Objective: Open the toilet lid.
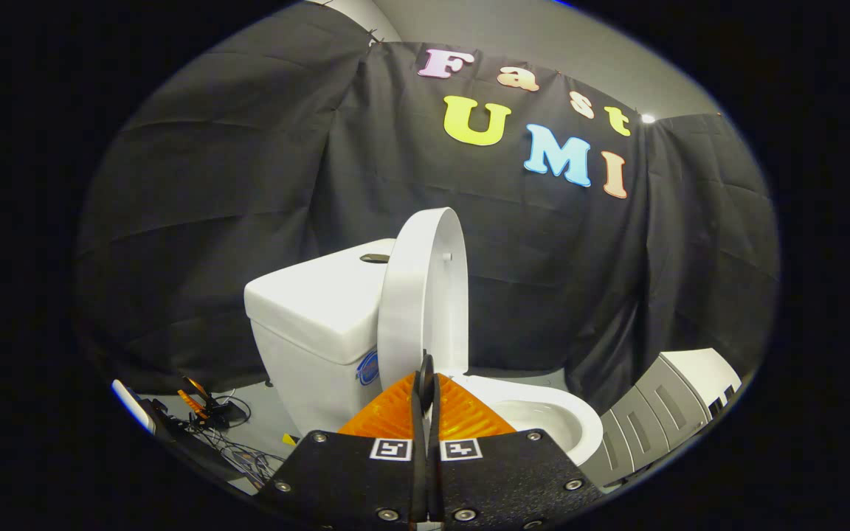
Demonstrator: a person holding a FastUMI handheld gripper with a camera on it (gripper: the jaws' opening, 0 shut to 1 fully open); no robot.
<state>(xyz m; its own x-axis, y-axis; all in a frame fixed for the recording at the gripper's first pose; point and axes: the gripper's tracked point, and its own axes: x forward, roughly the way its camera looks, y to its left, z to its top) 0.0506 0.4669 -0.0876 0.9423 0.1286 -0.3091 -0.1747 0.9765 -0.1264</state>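
Note:
A white toilet stands just beyond my fingers. Its lid (425,291) is raised upright and leans back against the white tank (314,310). The open bowl with its seat (550,417) lies to the right of the fingers. My gripper (425,369) is shut, the two fingers pressed together with nothing between them. The fingertips sit just in front of the lid's lower edge; whether they touch it I cannot tell.
A grey and white ribbed appliance (676,402) stands to the right of the bowl. Cables and small devices (211,420) lie on the floor left of the tank. Black cloth walls close the booth behind the toilet.

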